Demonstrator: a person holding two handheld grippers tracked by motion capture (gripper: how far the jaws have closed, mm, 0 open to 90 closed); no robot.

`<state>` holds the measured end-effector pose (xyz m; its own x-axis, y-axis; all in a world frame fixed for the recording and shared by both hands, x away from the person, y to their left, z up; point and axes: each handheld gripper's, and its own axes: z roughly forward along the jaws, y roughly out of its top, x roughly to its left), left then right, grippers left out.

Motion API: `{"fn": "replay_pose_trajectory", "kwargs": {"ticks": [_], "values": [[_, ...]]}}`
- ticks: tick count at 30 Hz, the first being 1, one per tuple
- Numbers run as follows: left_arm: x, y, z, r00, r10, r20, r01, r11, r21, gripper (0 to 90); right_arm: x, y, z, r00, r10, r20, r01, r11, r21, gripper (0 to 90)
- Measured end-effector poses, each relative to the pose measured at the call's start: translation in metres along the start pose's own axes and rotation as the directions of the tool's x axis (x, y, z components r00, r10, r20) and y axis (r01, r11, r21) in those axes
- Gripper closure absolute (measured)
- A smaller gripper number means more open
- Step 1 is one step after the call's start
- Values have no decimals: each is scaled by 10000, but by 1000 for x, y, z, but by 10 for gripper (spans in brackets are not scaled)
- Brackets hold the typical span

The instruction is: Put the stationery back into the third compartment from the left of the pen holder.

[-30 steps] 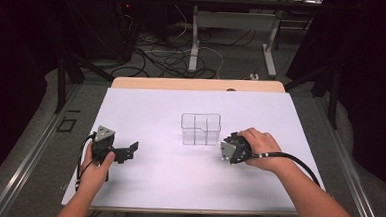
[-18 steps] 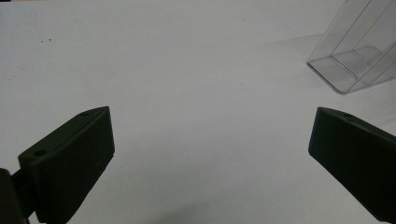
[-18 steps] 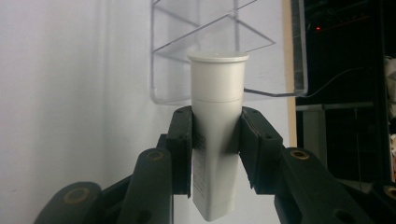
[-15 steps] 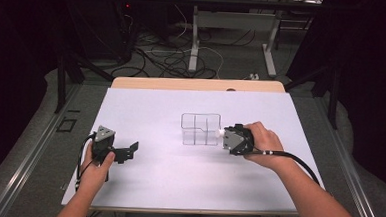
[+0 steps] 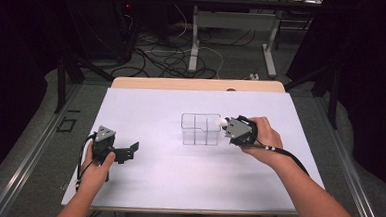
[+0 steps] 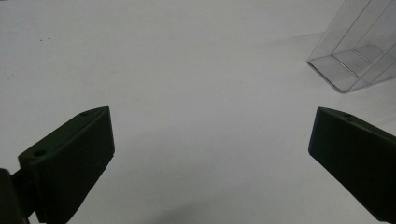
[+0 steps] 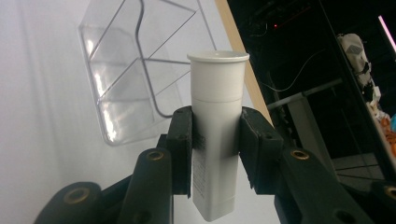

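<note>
Beside the clear divided organizer [image 5: 201, 129], the right hand-held gripper [image 7: 215, 140] stands clamped on a white tube [image 7: 216, 126], now raised from bench [image 5: 146, 106] level toward the rim; insertion appears imminent. Left hand-held gripper [image 6: 210, 154] rests wide open, empty.

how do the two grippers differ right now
The right gripper is shut on a white tube, its pads pressing the tube's sides; the left gripper stands wide open with nothing between its jaws. The right gripper is beside the clear divided box; the left gripper sits well away from it, near the table's left edge. Both are black, two-jawed and hand-held.
</note>
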<state>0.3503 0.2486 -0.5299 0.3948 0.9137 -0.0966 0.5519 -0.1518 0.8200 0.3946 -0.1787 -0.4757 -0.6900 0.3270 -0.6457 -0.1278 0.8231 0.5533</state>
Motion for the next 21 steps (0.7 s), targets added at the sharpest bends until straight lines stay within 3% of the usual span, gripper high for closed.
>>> {"fn": "replay_pose_trajectory", "kwargs": {"ticks": [10, 18, 21], "values": [[0, 0, 0, 10000, -29, 2, 29, 10000, -6, 3, -10, 6, -2, 9917, 1260, 239, -1246, 9909, -514, 667], [0, 0, 0, 10000, -19, 2, 19, 10000, -11, 3, -16, 10, -6, 9707, 2396, 168, -2367, 9662, -1019, 667], [0, 0, 0, 10000, -9, 4, 9, 10000, -12, 3, -18, 12, -7, 9579, 2872, 72, -2841, 9508, -1238, 667]]}}
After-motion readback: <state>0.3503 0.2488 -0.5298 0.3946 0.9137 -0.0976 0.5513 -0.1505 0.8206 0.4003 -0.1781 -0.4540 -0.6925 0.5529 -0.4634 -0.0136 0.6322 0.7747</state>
